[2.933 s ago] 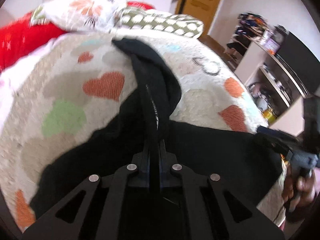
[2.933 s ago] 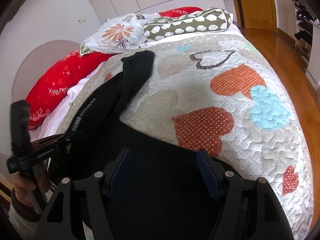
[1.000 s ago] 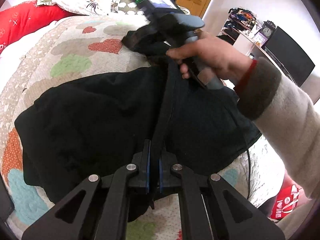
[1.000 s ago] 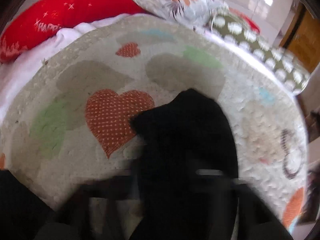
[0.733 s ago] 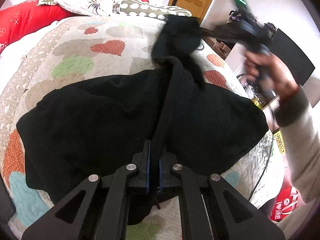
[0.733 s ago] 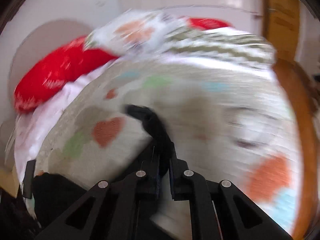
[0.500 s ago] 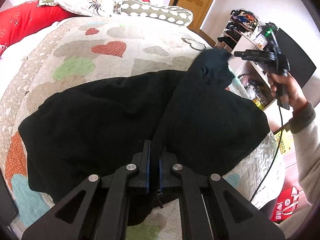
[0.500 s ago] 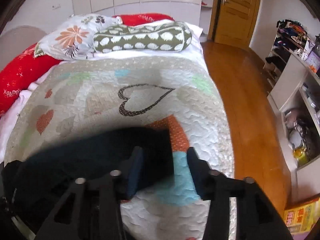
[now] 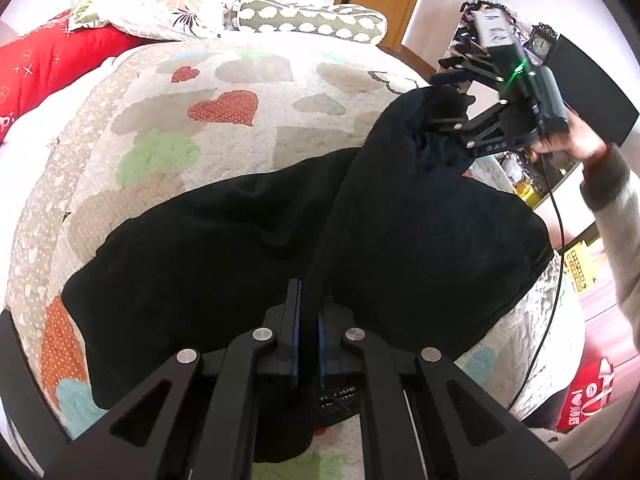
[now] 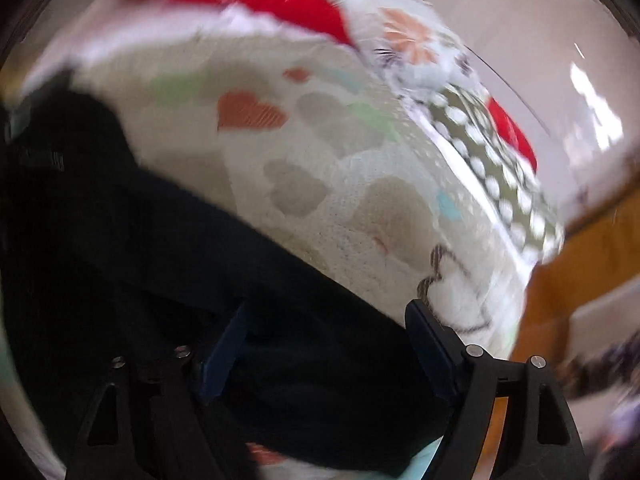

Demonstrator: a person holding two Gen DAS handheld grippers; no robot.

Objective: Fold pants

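The black pants [image 9: 248,248] lie across the near part of the quilt [image 9: 224,92], and one leg is brought over toward the right side. The risk I see is that this leg end is no longer gripped, so it can slide back or fall in a loose heap, and the fold will be crooked. A second risk is at the near edge: if the left gripper [image 9: 308,336] pulls while only one side is pinned, the whole cloth can drag on the quilt.

The left gripper is clenched on a fold of the pants at the near edge, with the fabric pressed between its jaws. The right gripper [image 10: 324,344] has its jaws wide apart; the dark leg end lies between and under them, but nothing is pinched there.
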